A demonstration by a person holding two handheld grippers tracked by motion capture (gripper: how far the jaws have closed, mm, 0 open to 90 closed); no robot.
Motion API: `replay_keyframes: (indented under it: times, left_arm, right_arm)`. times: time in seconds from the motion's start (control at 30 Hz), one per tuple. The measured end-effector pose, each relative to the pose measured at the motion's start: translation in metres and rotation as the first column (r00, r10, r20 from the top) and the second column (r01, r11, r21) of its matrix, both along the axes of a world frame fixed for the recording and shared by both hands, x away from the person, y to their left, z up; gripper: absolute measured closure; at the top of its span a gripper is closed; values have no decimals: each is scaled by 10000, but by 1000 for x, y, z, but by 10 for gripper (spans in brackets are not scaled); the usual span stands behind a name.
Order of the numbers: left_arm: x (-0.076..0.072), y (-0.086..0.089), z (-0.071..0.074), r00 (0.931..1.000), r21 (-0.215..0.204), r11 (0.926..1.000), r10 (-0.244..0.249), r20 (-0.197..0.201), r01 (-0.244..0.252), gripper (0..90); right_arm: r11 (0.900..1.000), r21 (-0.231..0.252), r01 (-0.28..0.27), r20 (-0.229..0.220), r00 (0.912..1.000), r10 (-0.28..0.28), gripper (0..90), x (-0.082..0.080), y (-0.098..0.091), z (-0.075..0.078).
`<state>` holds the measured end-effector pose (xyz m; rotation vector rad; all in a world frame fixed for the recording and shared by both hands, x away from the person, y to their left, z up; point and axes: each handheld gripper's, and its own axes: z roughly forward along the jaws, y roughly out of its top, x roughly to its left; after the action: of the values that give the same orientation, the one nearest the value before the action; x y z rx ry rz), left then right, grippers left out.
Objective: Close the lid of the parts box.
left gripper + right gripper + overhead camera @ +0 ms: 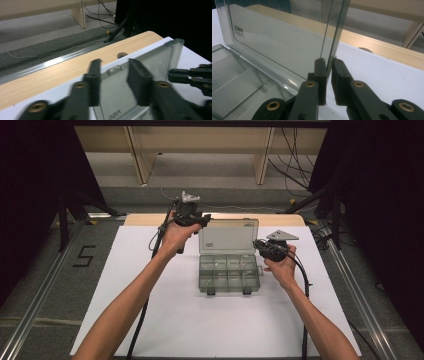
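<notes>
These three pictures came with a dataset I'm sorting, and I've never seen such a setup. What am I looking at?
A person at a table holds a hand-held gripper in each hand. The high view looks down from above: left gripper, right gripper, and between them a clear plastic compartment box on a white sheet. Its lid stands open. The other two pictures come from cameras riding on the grippers. The right gripper's jaws sit closely on either side of the lid's side edge. The left gripper's jaws are open around the lid's top edge.

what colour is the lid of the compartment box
Clear, smoke-grey tinted plastic lid, see-through to the wood behind; it shows best in the right gripper view.
</notes>
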<state>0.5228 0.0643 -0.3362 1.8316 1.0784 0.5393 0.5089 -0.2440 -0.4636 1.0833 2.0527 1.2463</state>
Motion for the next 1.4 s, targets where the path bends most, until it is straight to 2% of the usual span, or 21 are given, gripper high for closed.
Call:
replay_keyframes:
  times: [0.1,0.17,0.2,0.23,0.27,0.3,0.37,0.4,0.5,0.53,0.57,0.63,0.67,0.7,0.77,0.8,0.83,1.13,1.3,1.33,1.4]
  left_arm:
    - [6,-1,1,9999,61,9998,163,-53,-162,795]
    - [10,-1,0,9998,74,9998,178,-44,-177,848]
    - [13,1,0,9998,394,9992,108,-154,-102,872]
    - [15,-1,-3,9996,152,9995,261,-109,-259,884]
    - [16,0,-3,9995,319,9993,221,-208,-215,891]
    - [18,-3,-5,9992,119,9992,377,-140,-376,893]
    - [21,-1,-6,9992,568,9982,225,-338,-206,894]
    - [24,-5,-8,9987,182,9988,465,-219,-462,895]
    - [29,-5,-10,9992,494,9985,269,-311,-254,895]
    - [30,-5,-11,9988,585,9979,296,-401,-273,895]
    - [31,-9,-13,9980,293,9982,538,-336,-529,895]
    - [33,-9,-16,9976,380,9975,605,-323,-592,895]
    - [34,-7,-16,9978,639,9971,447,-484,-415,895]
    - [35,-9,-18,9973,394,9974,626,-394,-610,895]
    - [36,-8,-18,9968,363,9975,622,-496,-604,895]
    - [37,-7,-19,9969,359,9979,564,-540,-545,895]
    - [37,-5,-19,9968,664,9972,402,-690,-356,895]
    - [39,-7,-23,9934,854,9950,607,-973,-524,895]
    - [39,-7,-24,9929,562,9977,451,-1104,-390,895]
    - [39,-7,-24,9928,526,9978,448,-1108,-392,895]
    - [37,-5,-22,9915,710,9973,271,-1271,-182,895]
  right_arm:
    - [10000,27,0,-59,10000,0,834,0,0,0]
    - [10000,-70,4,123,9999,-3,833,0,0,0]
    - [10000,-59,-2,103,9999,3,834,0,0,0]
    - [10000,12,-15,-8,10000,15,834,0,0,0]
    - [10000,-56,-10,119,9999,11,834,0,-1,0]
    - [10000,-90,-29,140,9999,30,834,1,-1,0]
    - [10000,-15,-34,6,10000,34,834,0,0,0]
    - [10000,-19,-35,14,10000,35,834,0,0,0]
    - [10000,-72,-35,119,9999,35,834,1,-1,0]
    - [9999,-131,16,-113,9999,-17,834,-1,-2,2]
    - [10000,6,-3,26,10000,3,834,0,-1,1]
    - [10000,-79,-33,124,9999,34,834,1,-1,0]
    - [10000,19,-10,35,10000,10,834,0,-1,1]
    - [9999,-120,25,-82,10000,-26,834,-1,-2,2]
    - [10000,57,-17,-11,10000,17,834,0,-1,1]
    - [9999,-105,0,-139,9999,-2,834,-1,-2,2]
    - [10000,-71,15,-126,9999,-16,834,-1,-1,2]
    - [10000,71,31,-34,10000,-31,834,0,0,1]
    - [10000,-49,-2,88,10000,2,834,0,-1,1]
    - [9999,105,18,-120,9999,-17,835,-2,0,1]
    - [9999,131,51,-88,9999,-50,834,-2,0,1]
